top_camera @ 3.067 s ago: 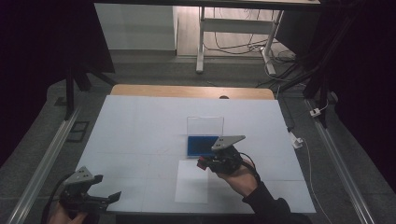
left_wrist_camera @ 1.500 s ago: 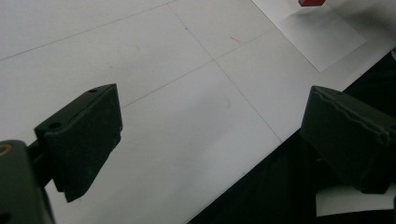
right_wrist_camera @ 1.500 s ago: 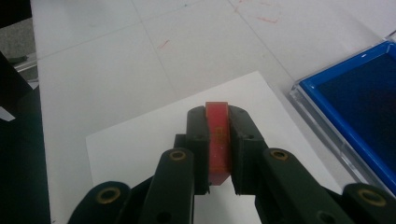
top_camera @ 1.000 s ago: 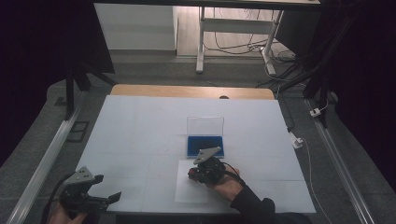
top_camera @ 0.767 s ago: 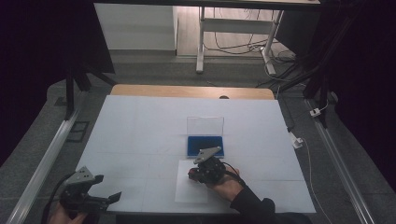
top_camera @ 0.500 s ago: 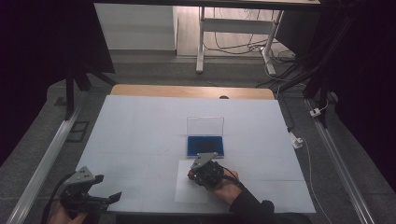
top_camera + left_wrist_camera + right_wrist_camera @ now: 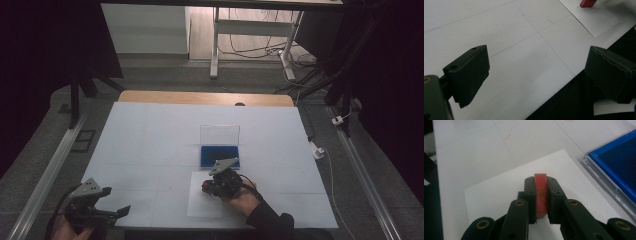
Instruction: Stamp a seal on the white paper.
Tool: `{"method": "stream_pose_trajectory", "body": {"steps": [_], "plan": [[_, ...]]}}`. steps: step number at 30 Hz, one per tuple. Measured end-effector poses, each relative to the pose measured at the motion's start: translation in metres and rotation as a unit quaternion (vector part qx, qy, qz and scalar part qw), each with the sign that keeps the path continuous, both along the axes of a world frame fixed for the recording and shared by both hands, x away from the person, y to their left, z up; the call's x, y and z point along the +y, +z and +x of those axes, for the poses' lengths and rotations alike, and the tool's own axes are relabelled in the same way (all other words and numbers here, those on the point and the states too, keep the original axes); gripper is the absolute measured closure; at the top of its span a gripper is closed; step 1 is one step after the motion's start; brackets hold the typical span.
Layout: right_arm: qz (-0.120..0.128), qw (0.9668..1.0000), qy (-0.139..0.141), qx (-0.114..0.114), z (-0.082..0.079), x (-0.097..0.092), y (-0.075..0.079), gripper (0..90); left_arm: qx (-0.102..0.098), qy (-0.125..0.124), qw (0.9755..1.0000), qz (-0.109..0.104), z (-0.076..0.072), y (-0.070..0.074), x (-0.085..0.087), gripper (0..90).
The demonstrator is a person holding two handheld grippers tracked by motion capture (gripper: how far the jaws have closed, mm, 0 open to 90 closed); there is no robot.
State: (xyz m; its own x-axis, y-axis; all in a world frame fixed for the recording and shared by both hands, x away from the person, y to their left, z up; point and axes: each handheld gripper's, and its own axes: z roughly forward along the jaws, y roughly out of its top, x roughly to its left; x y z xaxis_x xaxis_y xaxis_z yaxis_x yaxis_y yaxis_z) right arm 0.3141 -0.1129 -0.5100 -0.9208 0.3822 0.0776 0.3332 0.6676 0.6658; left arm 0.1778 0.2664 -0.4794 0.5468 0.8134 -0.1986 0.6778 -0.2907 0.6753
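Red block [image 7: 541,195] sits right between the right gripper's [image 7: 541,197] pads, standing on edge, its top poking just past the fingertips. Jaws clamped on both flat sides, no visible gap. From the high view the right gripper [image 7: 212,186] is tipped down over the white paper sheet [image 7: 200,207], the block's red end [image 7: 204,188] just at its tip; can't tell whether the block touches the paper. Blue tray [image 7: 616,167] lies near, ahead and to the right of the jaws, its clear lid [image 7: 220,135] standing upright at the far edge.

Left gripper [image 7: 107,216] is well apart from all that, at the near left edge of the table [image 7: 150,130]. Jaws spread wide, nothing between them, just bare table surface below. In its own view the block [image 7: 587,3] is far ahead to the right on the sheet.
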Motion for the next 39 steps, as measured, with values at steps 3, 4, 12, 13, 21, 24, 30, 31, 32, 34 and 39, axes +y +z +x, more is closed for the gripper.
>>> {"method": "stream_pose_trajectory", "body": {"steps": [3, 4, 12, 13, 21, 24, 30, 31, 32, 34, 39], "plan": [[0.008, 0.9999, -0.004, 0.014, 0.003, -0.001, -0.001, 80.7, 0.000, 0.000, 1.0000, 0.000, 0.000, 0.000, 0.000, 5.9], [0.003, 1.0000, -0.001, 0.008, 0.002, -0.001, 0.000, 80.8, 0.000, 0.000, 1.0000, 0.000, 0.000, 0.000, 0.000, 5.9], [-0.030, 0.9985, 0.009, -0.046, -0.011, 0.007, 0.002, 80.7, 0.001, 0.000, 1.0000, 0.001, 0.000, 0.000, 0.000, 5.9], [-0.027, 0.9988, 0.008, -0.041, -0.010, 0.006, 0.002, 80.6, 0.000, 0.000, 1.0000, -0.001, 0.000, 0.000, 0.000, 5.9], [-0.008, 0.9998, 0.005, -0.015, -0.003, 0.002, 0.001, 80.2, 0.001, 0.001, 1.0000, -0.001, 0.000, 0.000, 0.000, 5.9], [-0.012, 0.9998, 0.005, -0.014, -0.003, 0.002, 0.002, 79.8, 0.001, 0.000, 1.0000, -0.002, 0.001, 0.000, 0.000, 5.9], [0.007, 1.0000, -0.006, 0.002, 0.000, -0.001, 0.005, 79.6, 0.000, 0.000, 1.0000, -0.001, 0.000, 0.000, 0.000, 5.9], [0.007, 1.0000, -0.004, -0.001, 0.000, -0.001, 0.006, 79.6, 0.000, 0.000, 1.0000, -0.001, 0.000, 0.000, 0.000, 5.9], [0.008, 1.0000, -0.004, -0.003, 0.000, -0.002, 0.008, 79.6, 0.000, 0.000, 1.0000, -0.002, 0.000, 0.000, 0.000, 5.9], [0.013, 0.9999, -0.006, -0.003, 0.000, -0.003, 0.010, 79.6, 0.000, 0.000, 1.0000, -0.001, 0.000, 0.000, 0.000, 5.9], [0.016, 0.9999, -0.001, -0.007, -0.001, -0.004, 0.016, 79.7, 0.000, 0.000, 1.0000, -0.001, 0.000, 0.000, 0.000, 5.9]]}}
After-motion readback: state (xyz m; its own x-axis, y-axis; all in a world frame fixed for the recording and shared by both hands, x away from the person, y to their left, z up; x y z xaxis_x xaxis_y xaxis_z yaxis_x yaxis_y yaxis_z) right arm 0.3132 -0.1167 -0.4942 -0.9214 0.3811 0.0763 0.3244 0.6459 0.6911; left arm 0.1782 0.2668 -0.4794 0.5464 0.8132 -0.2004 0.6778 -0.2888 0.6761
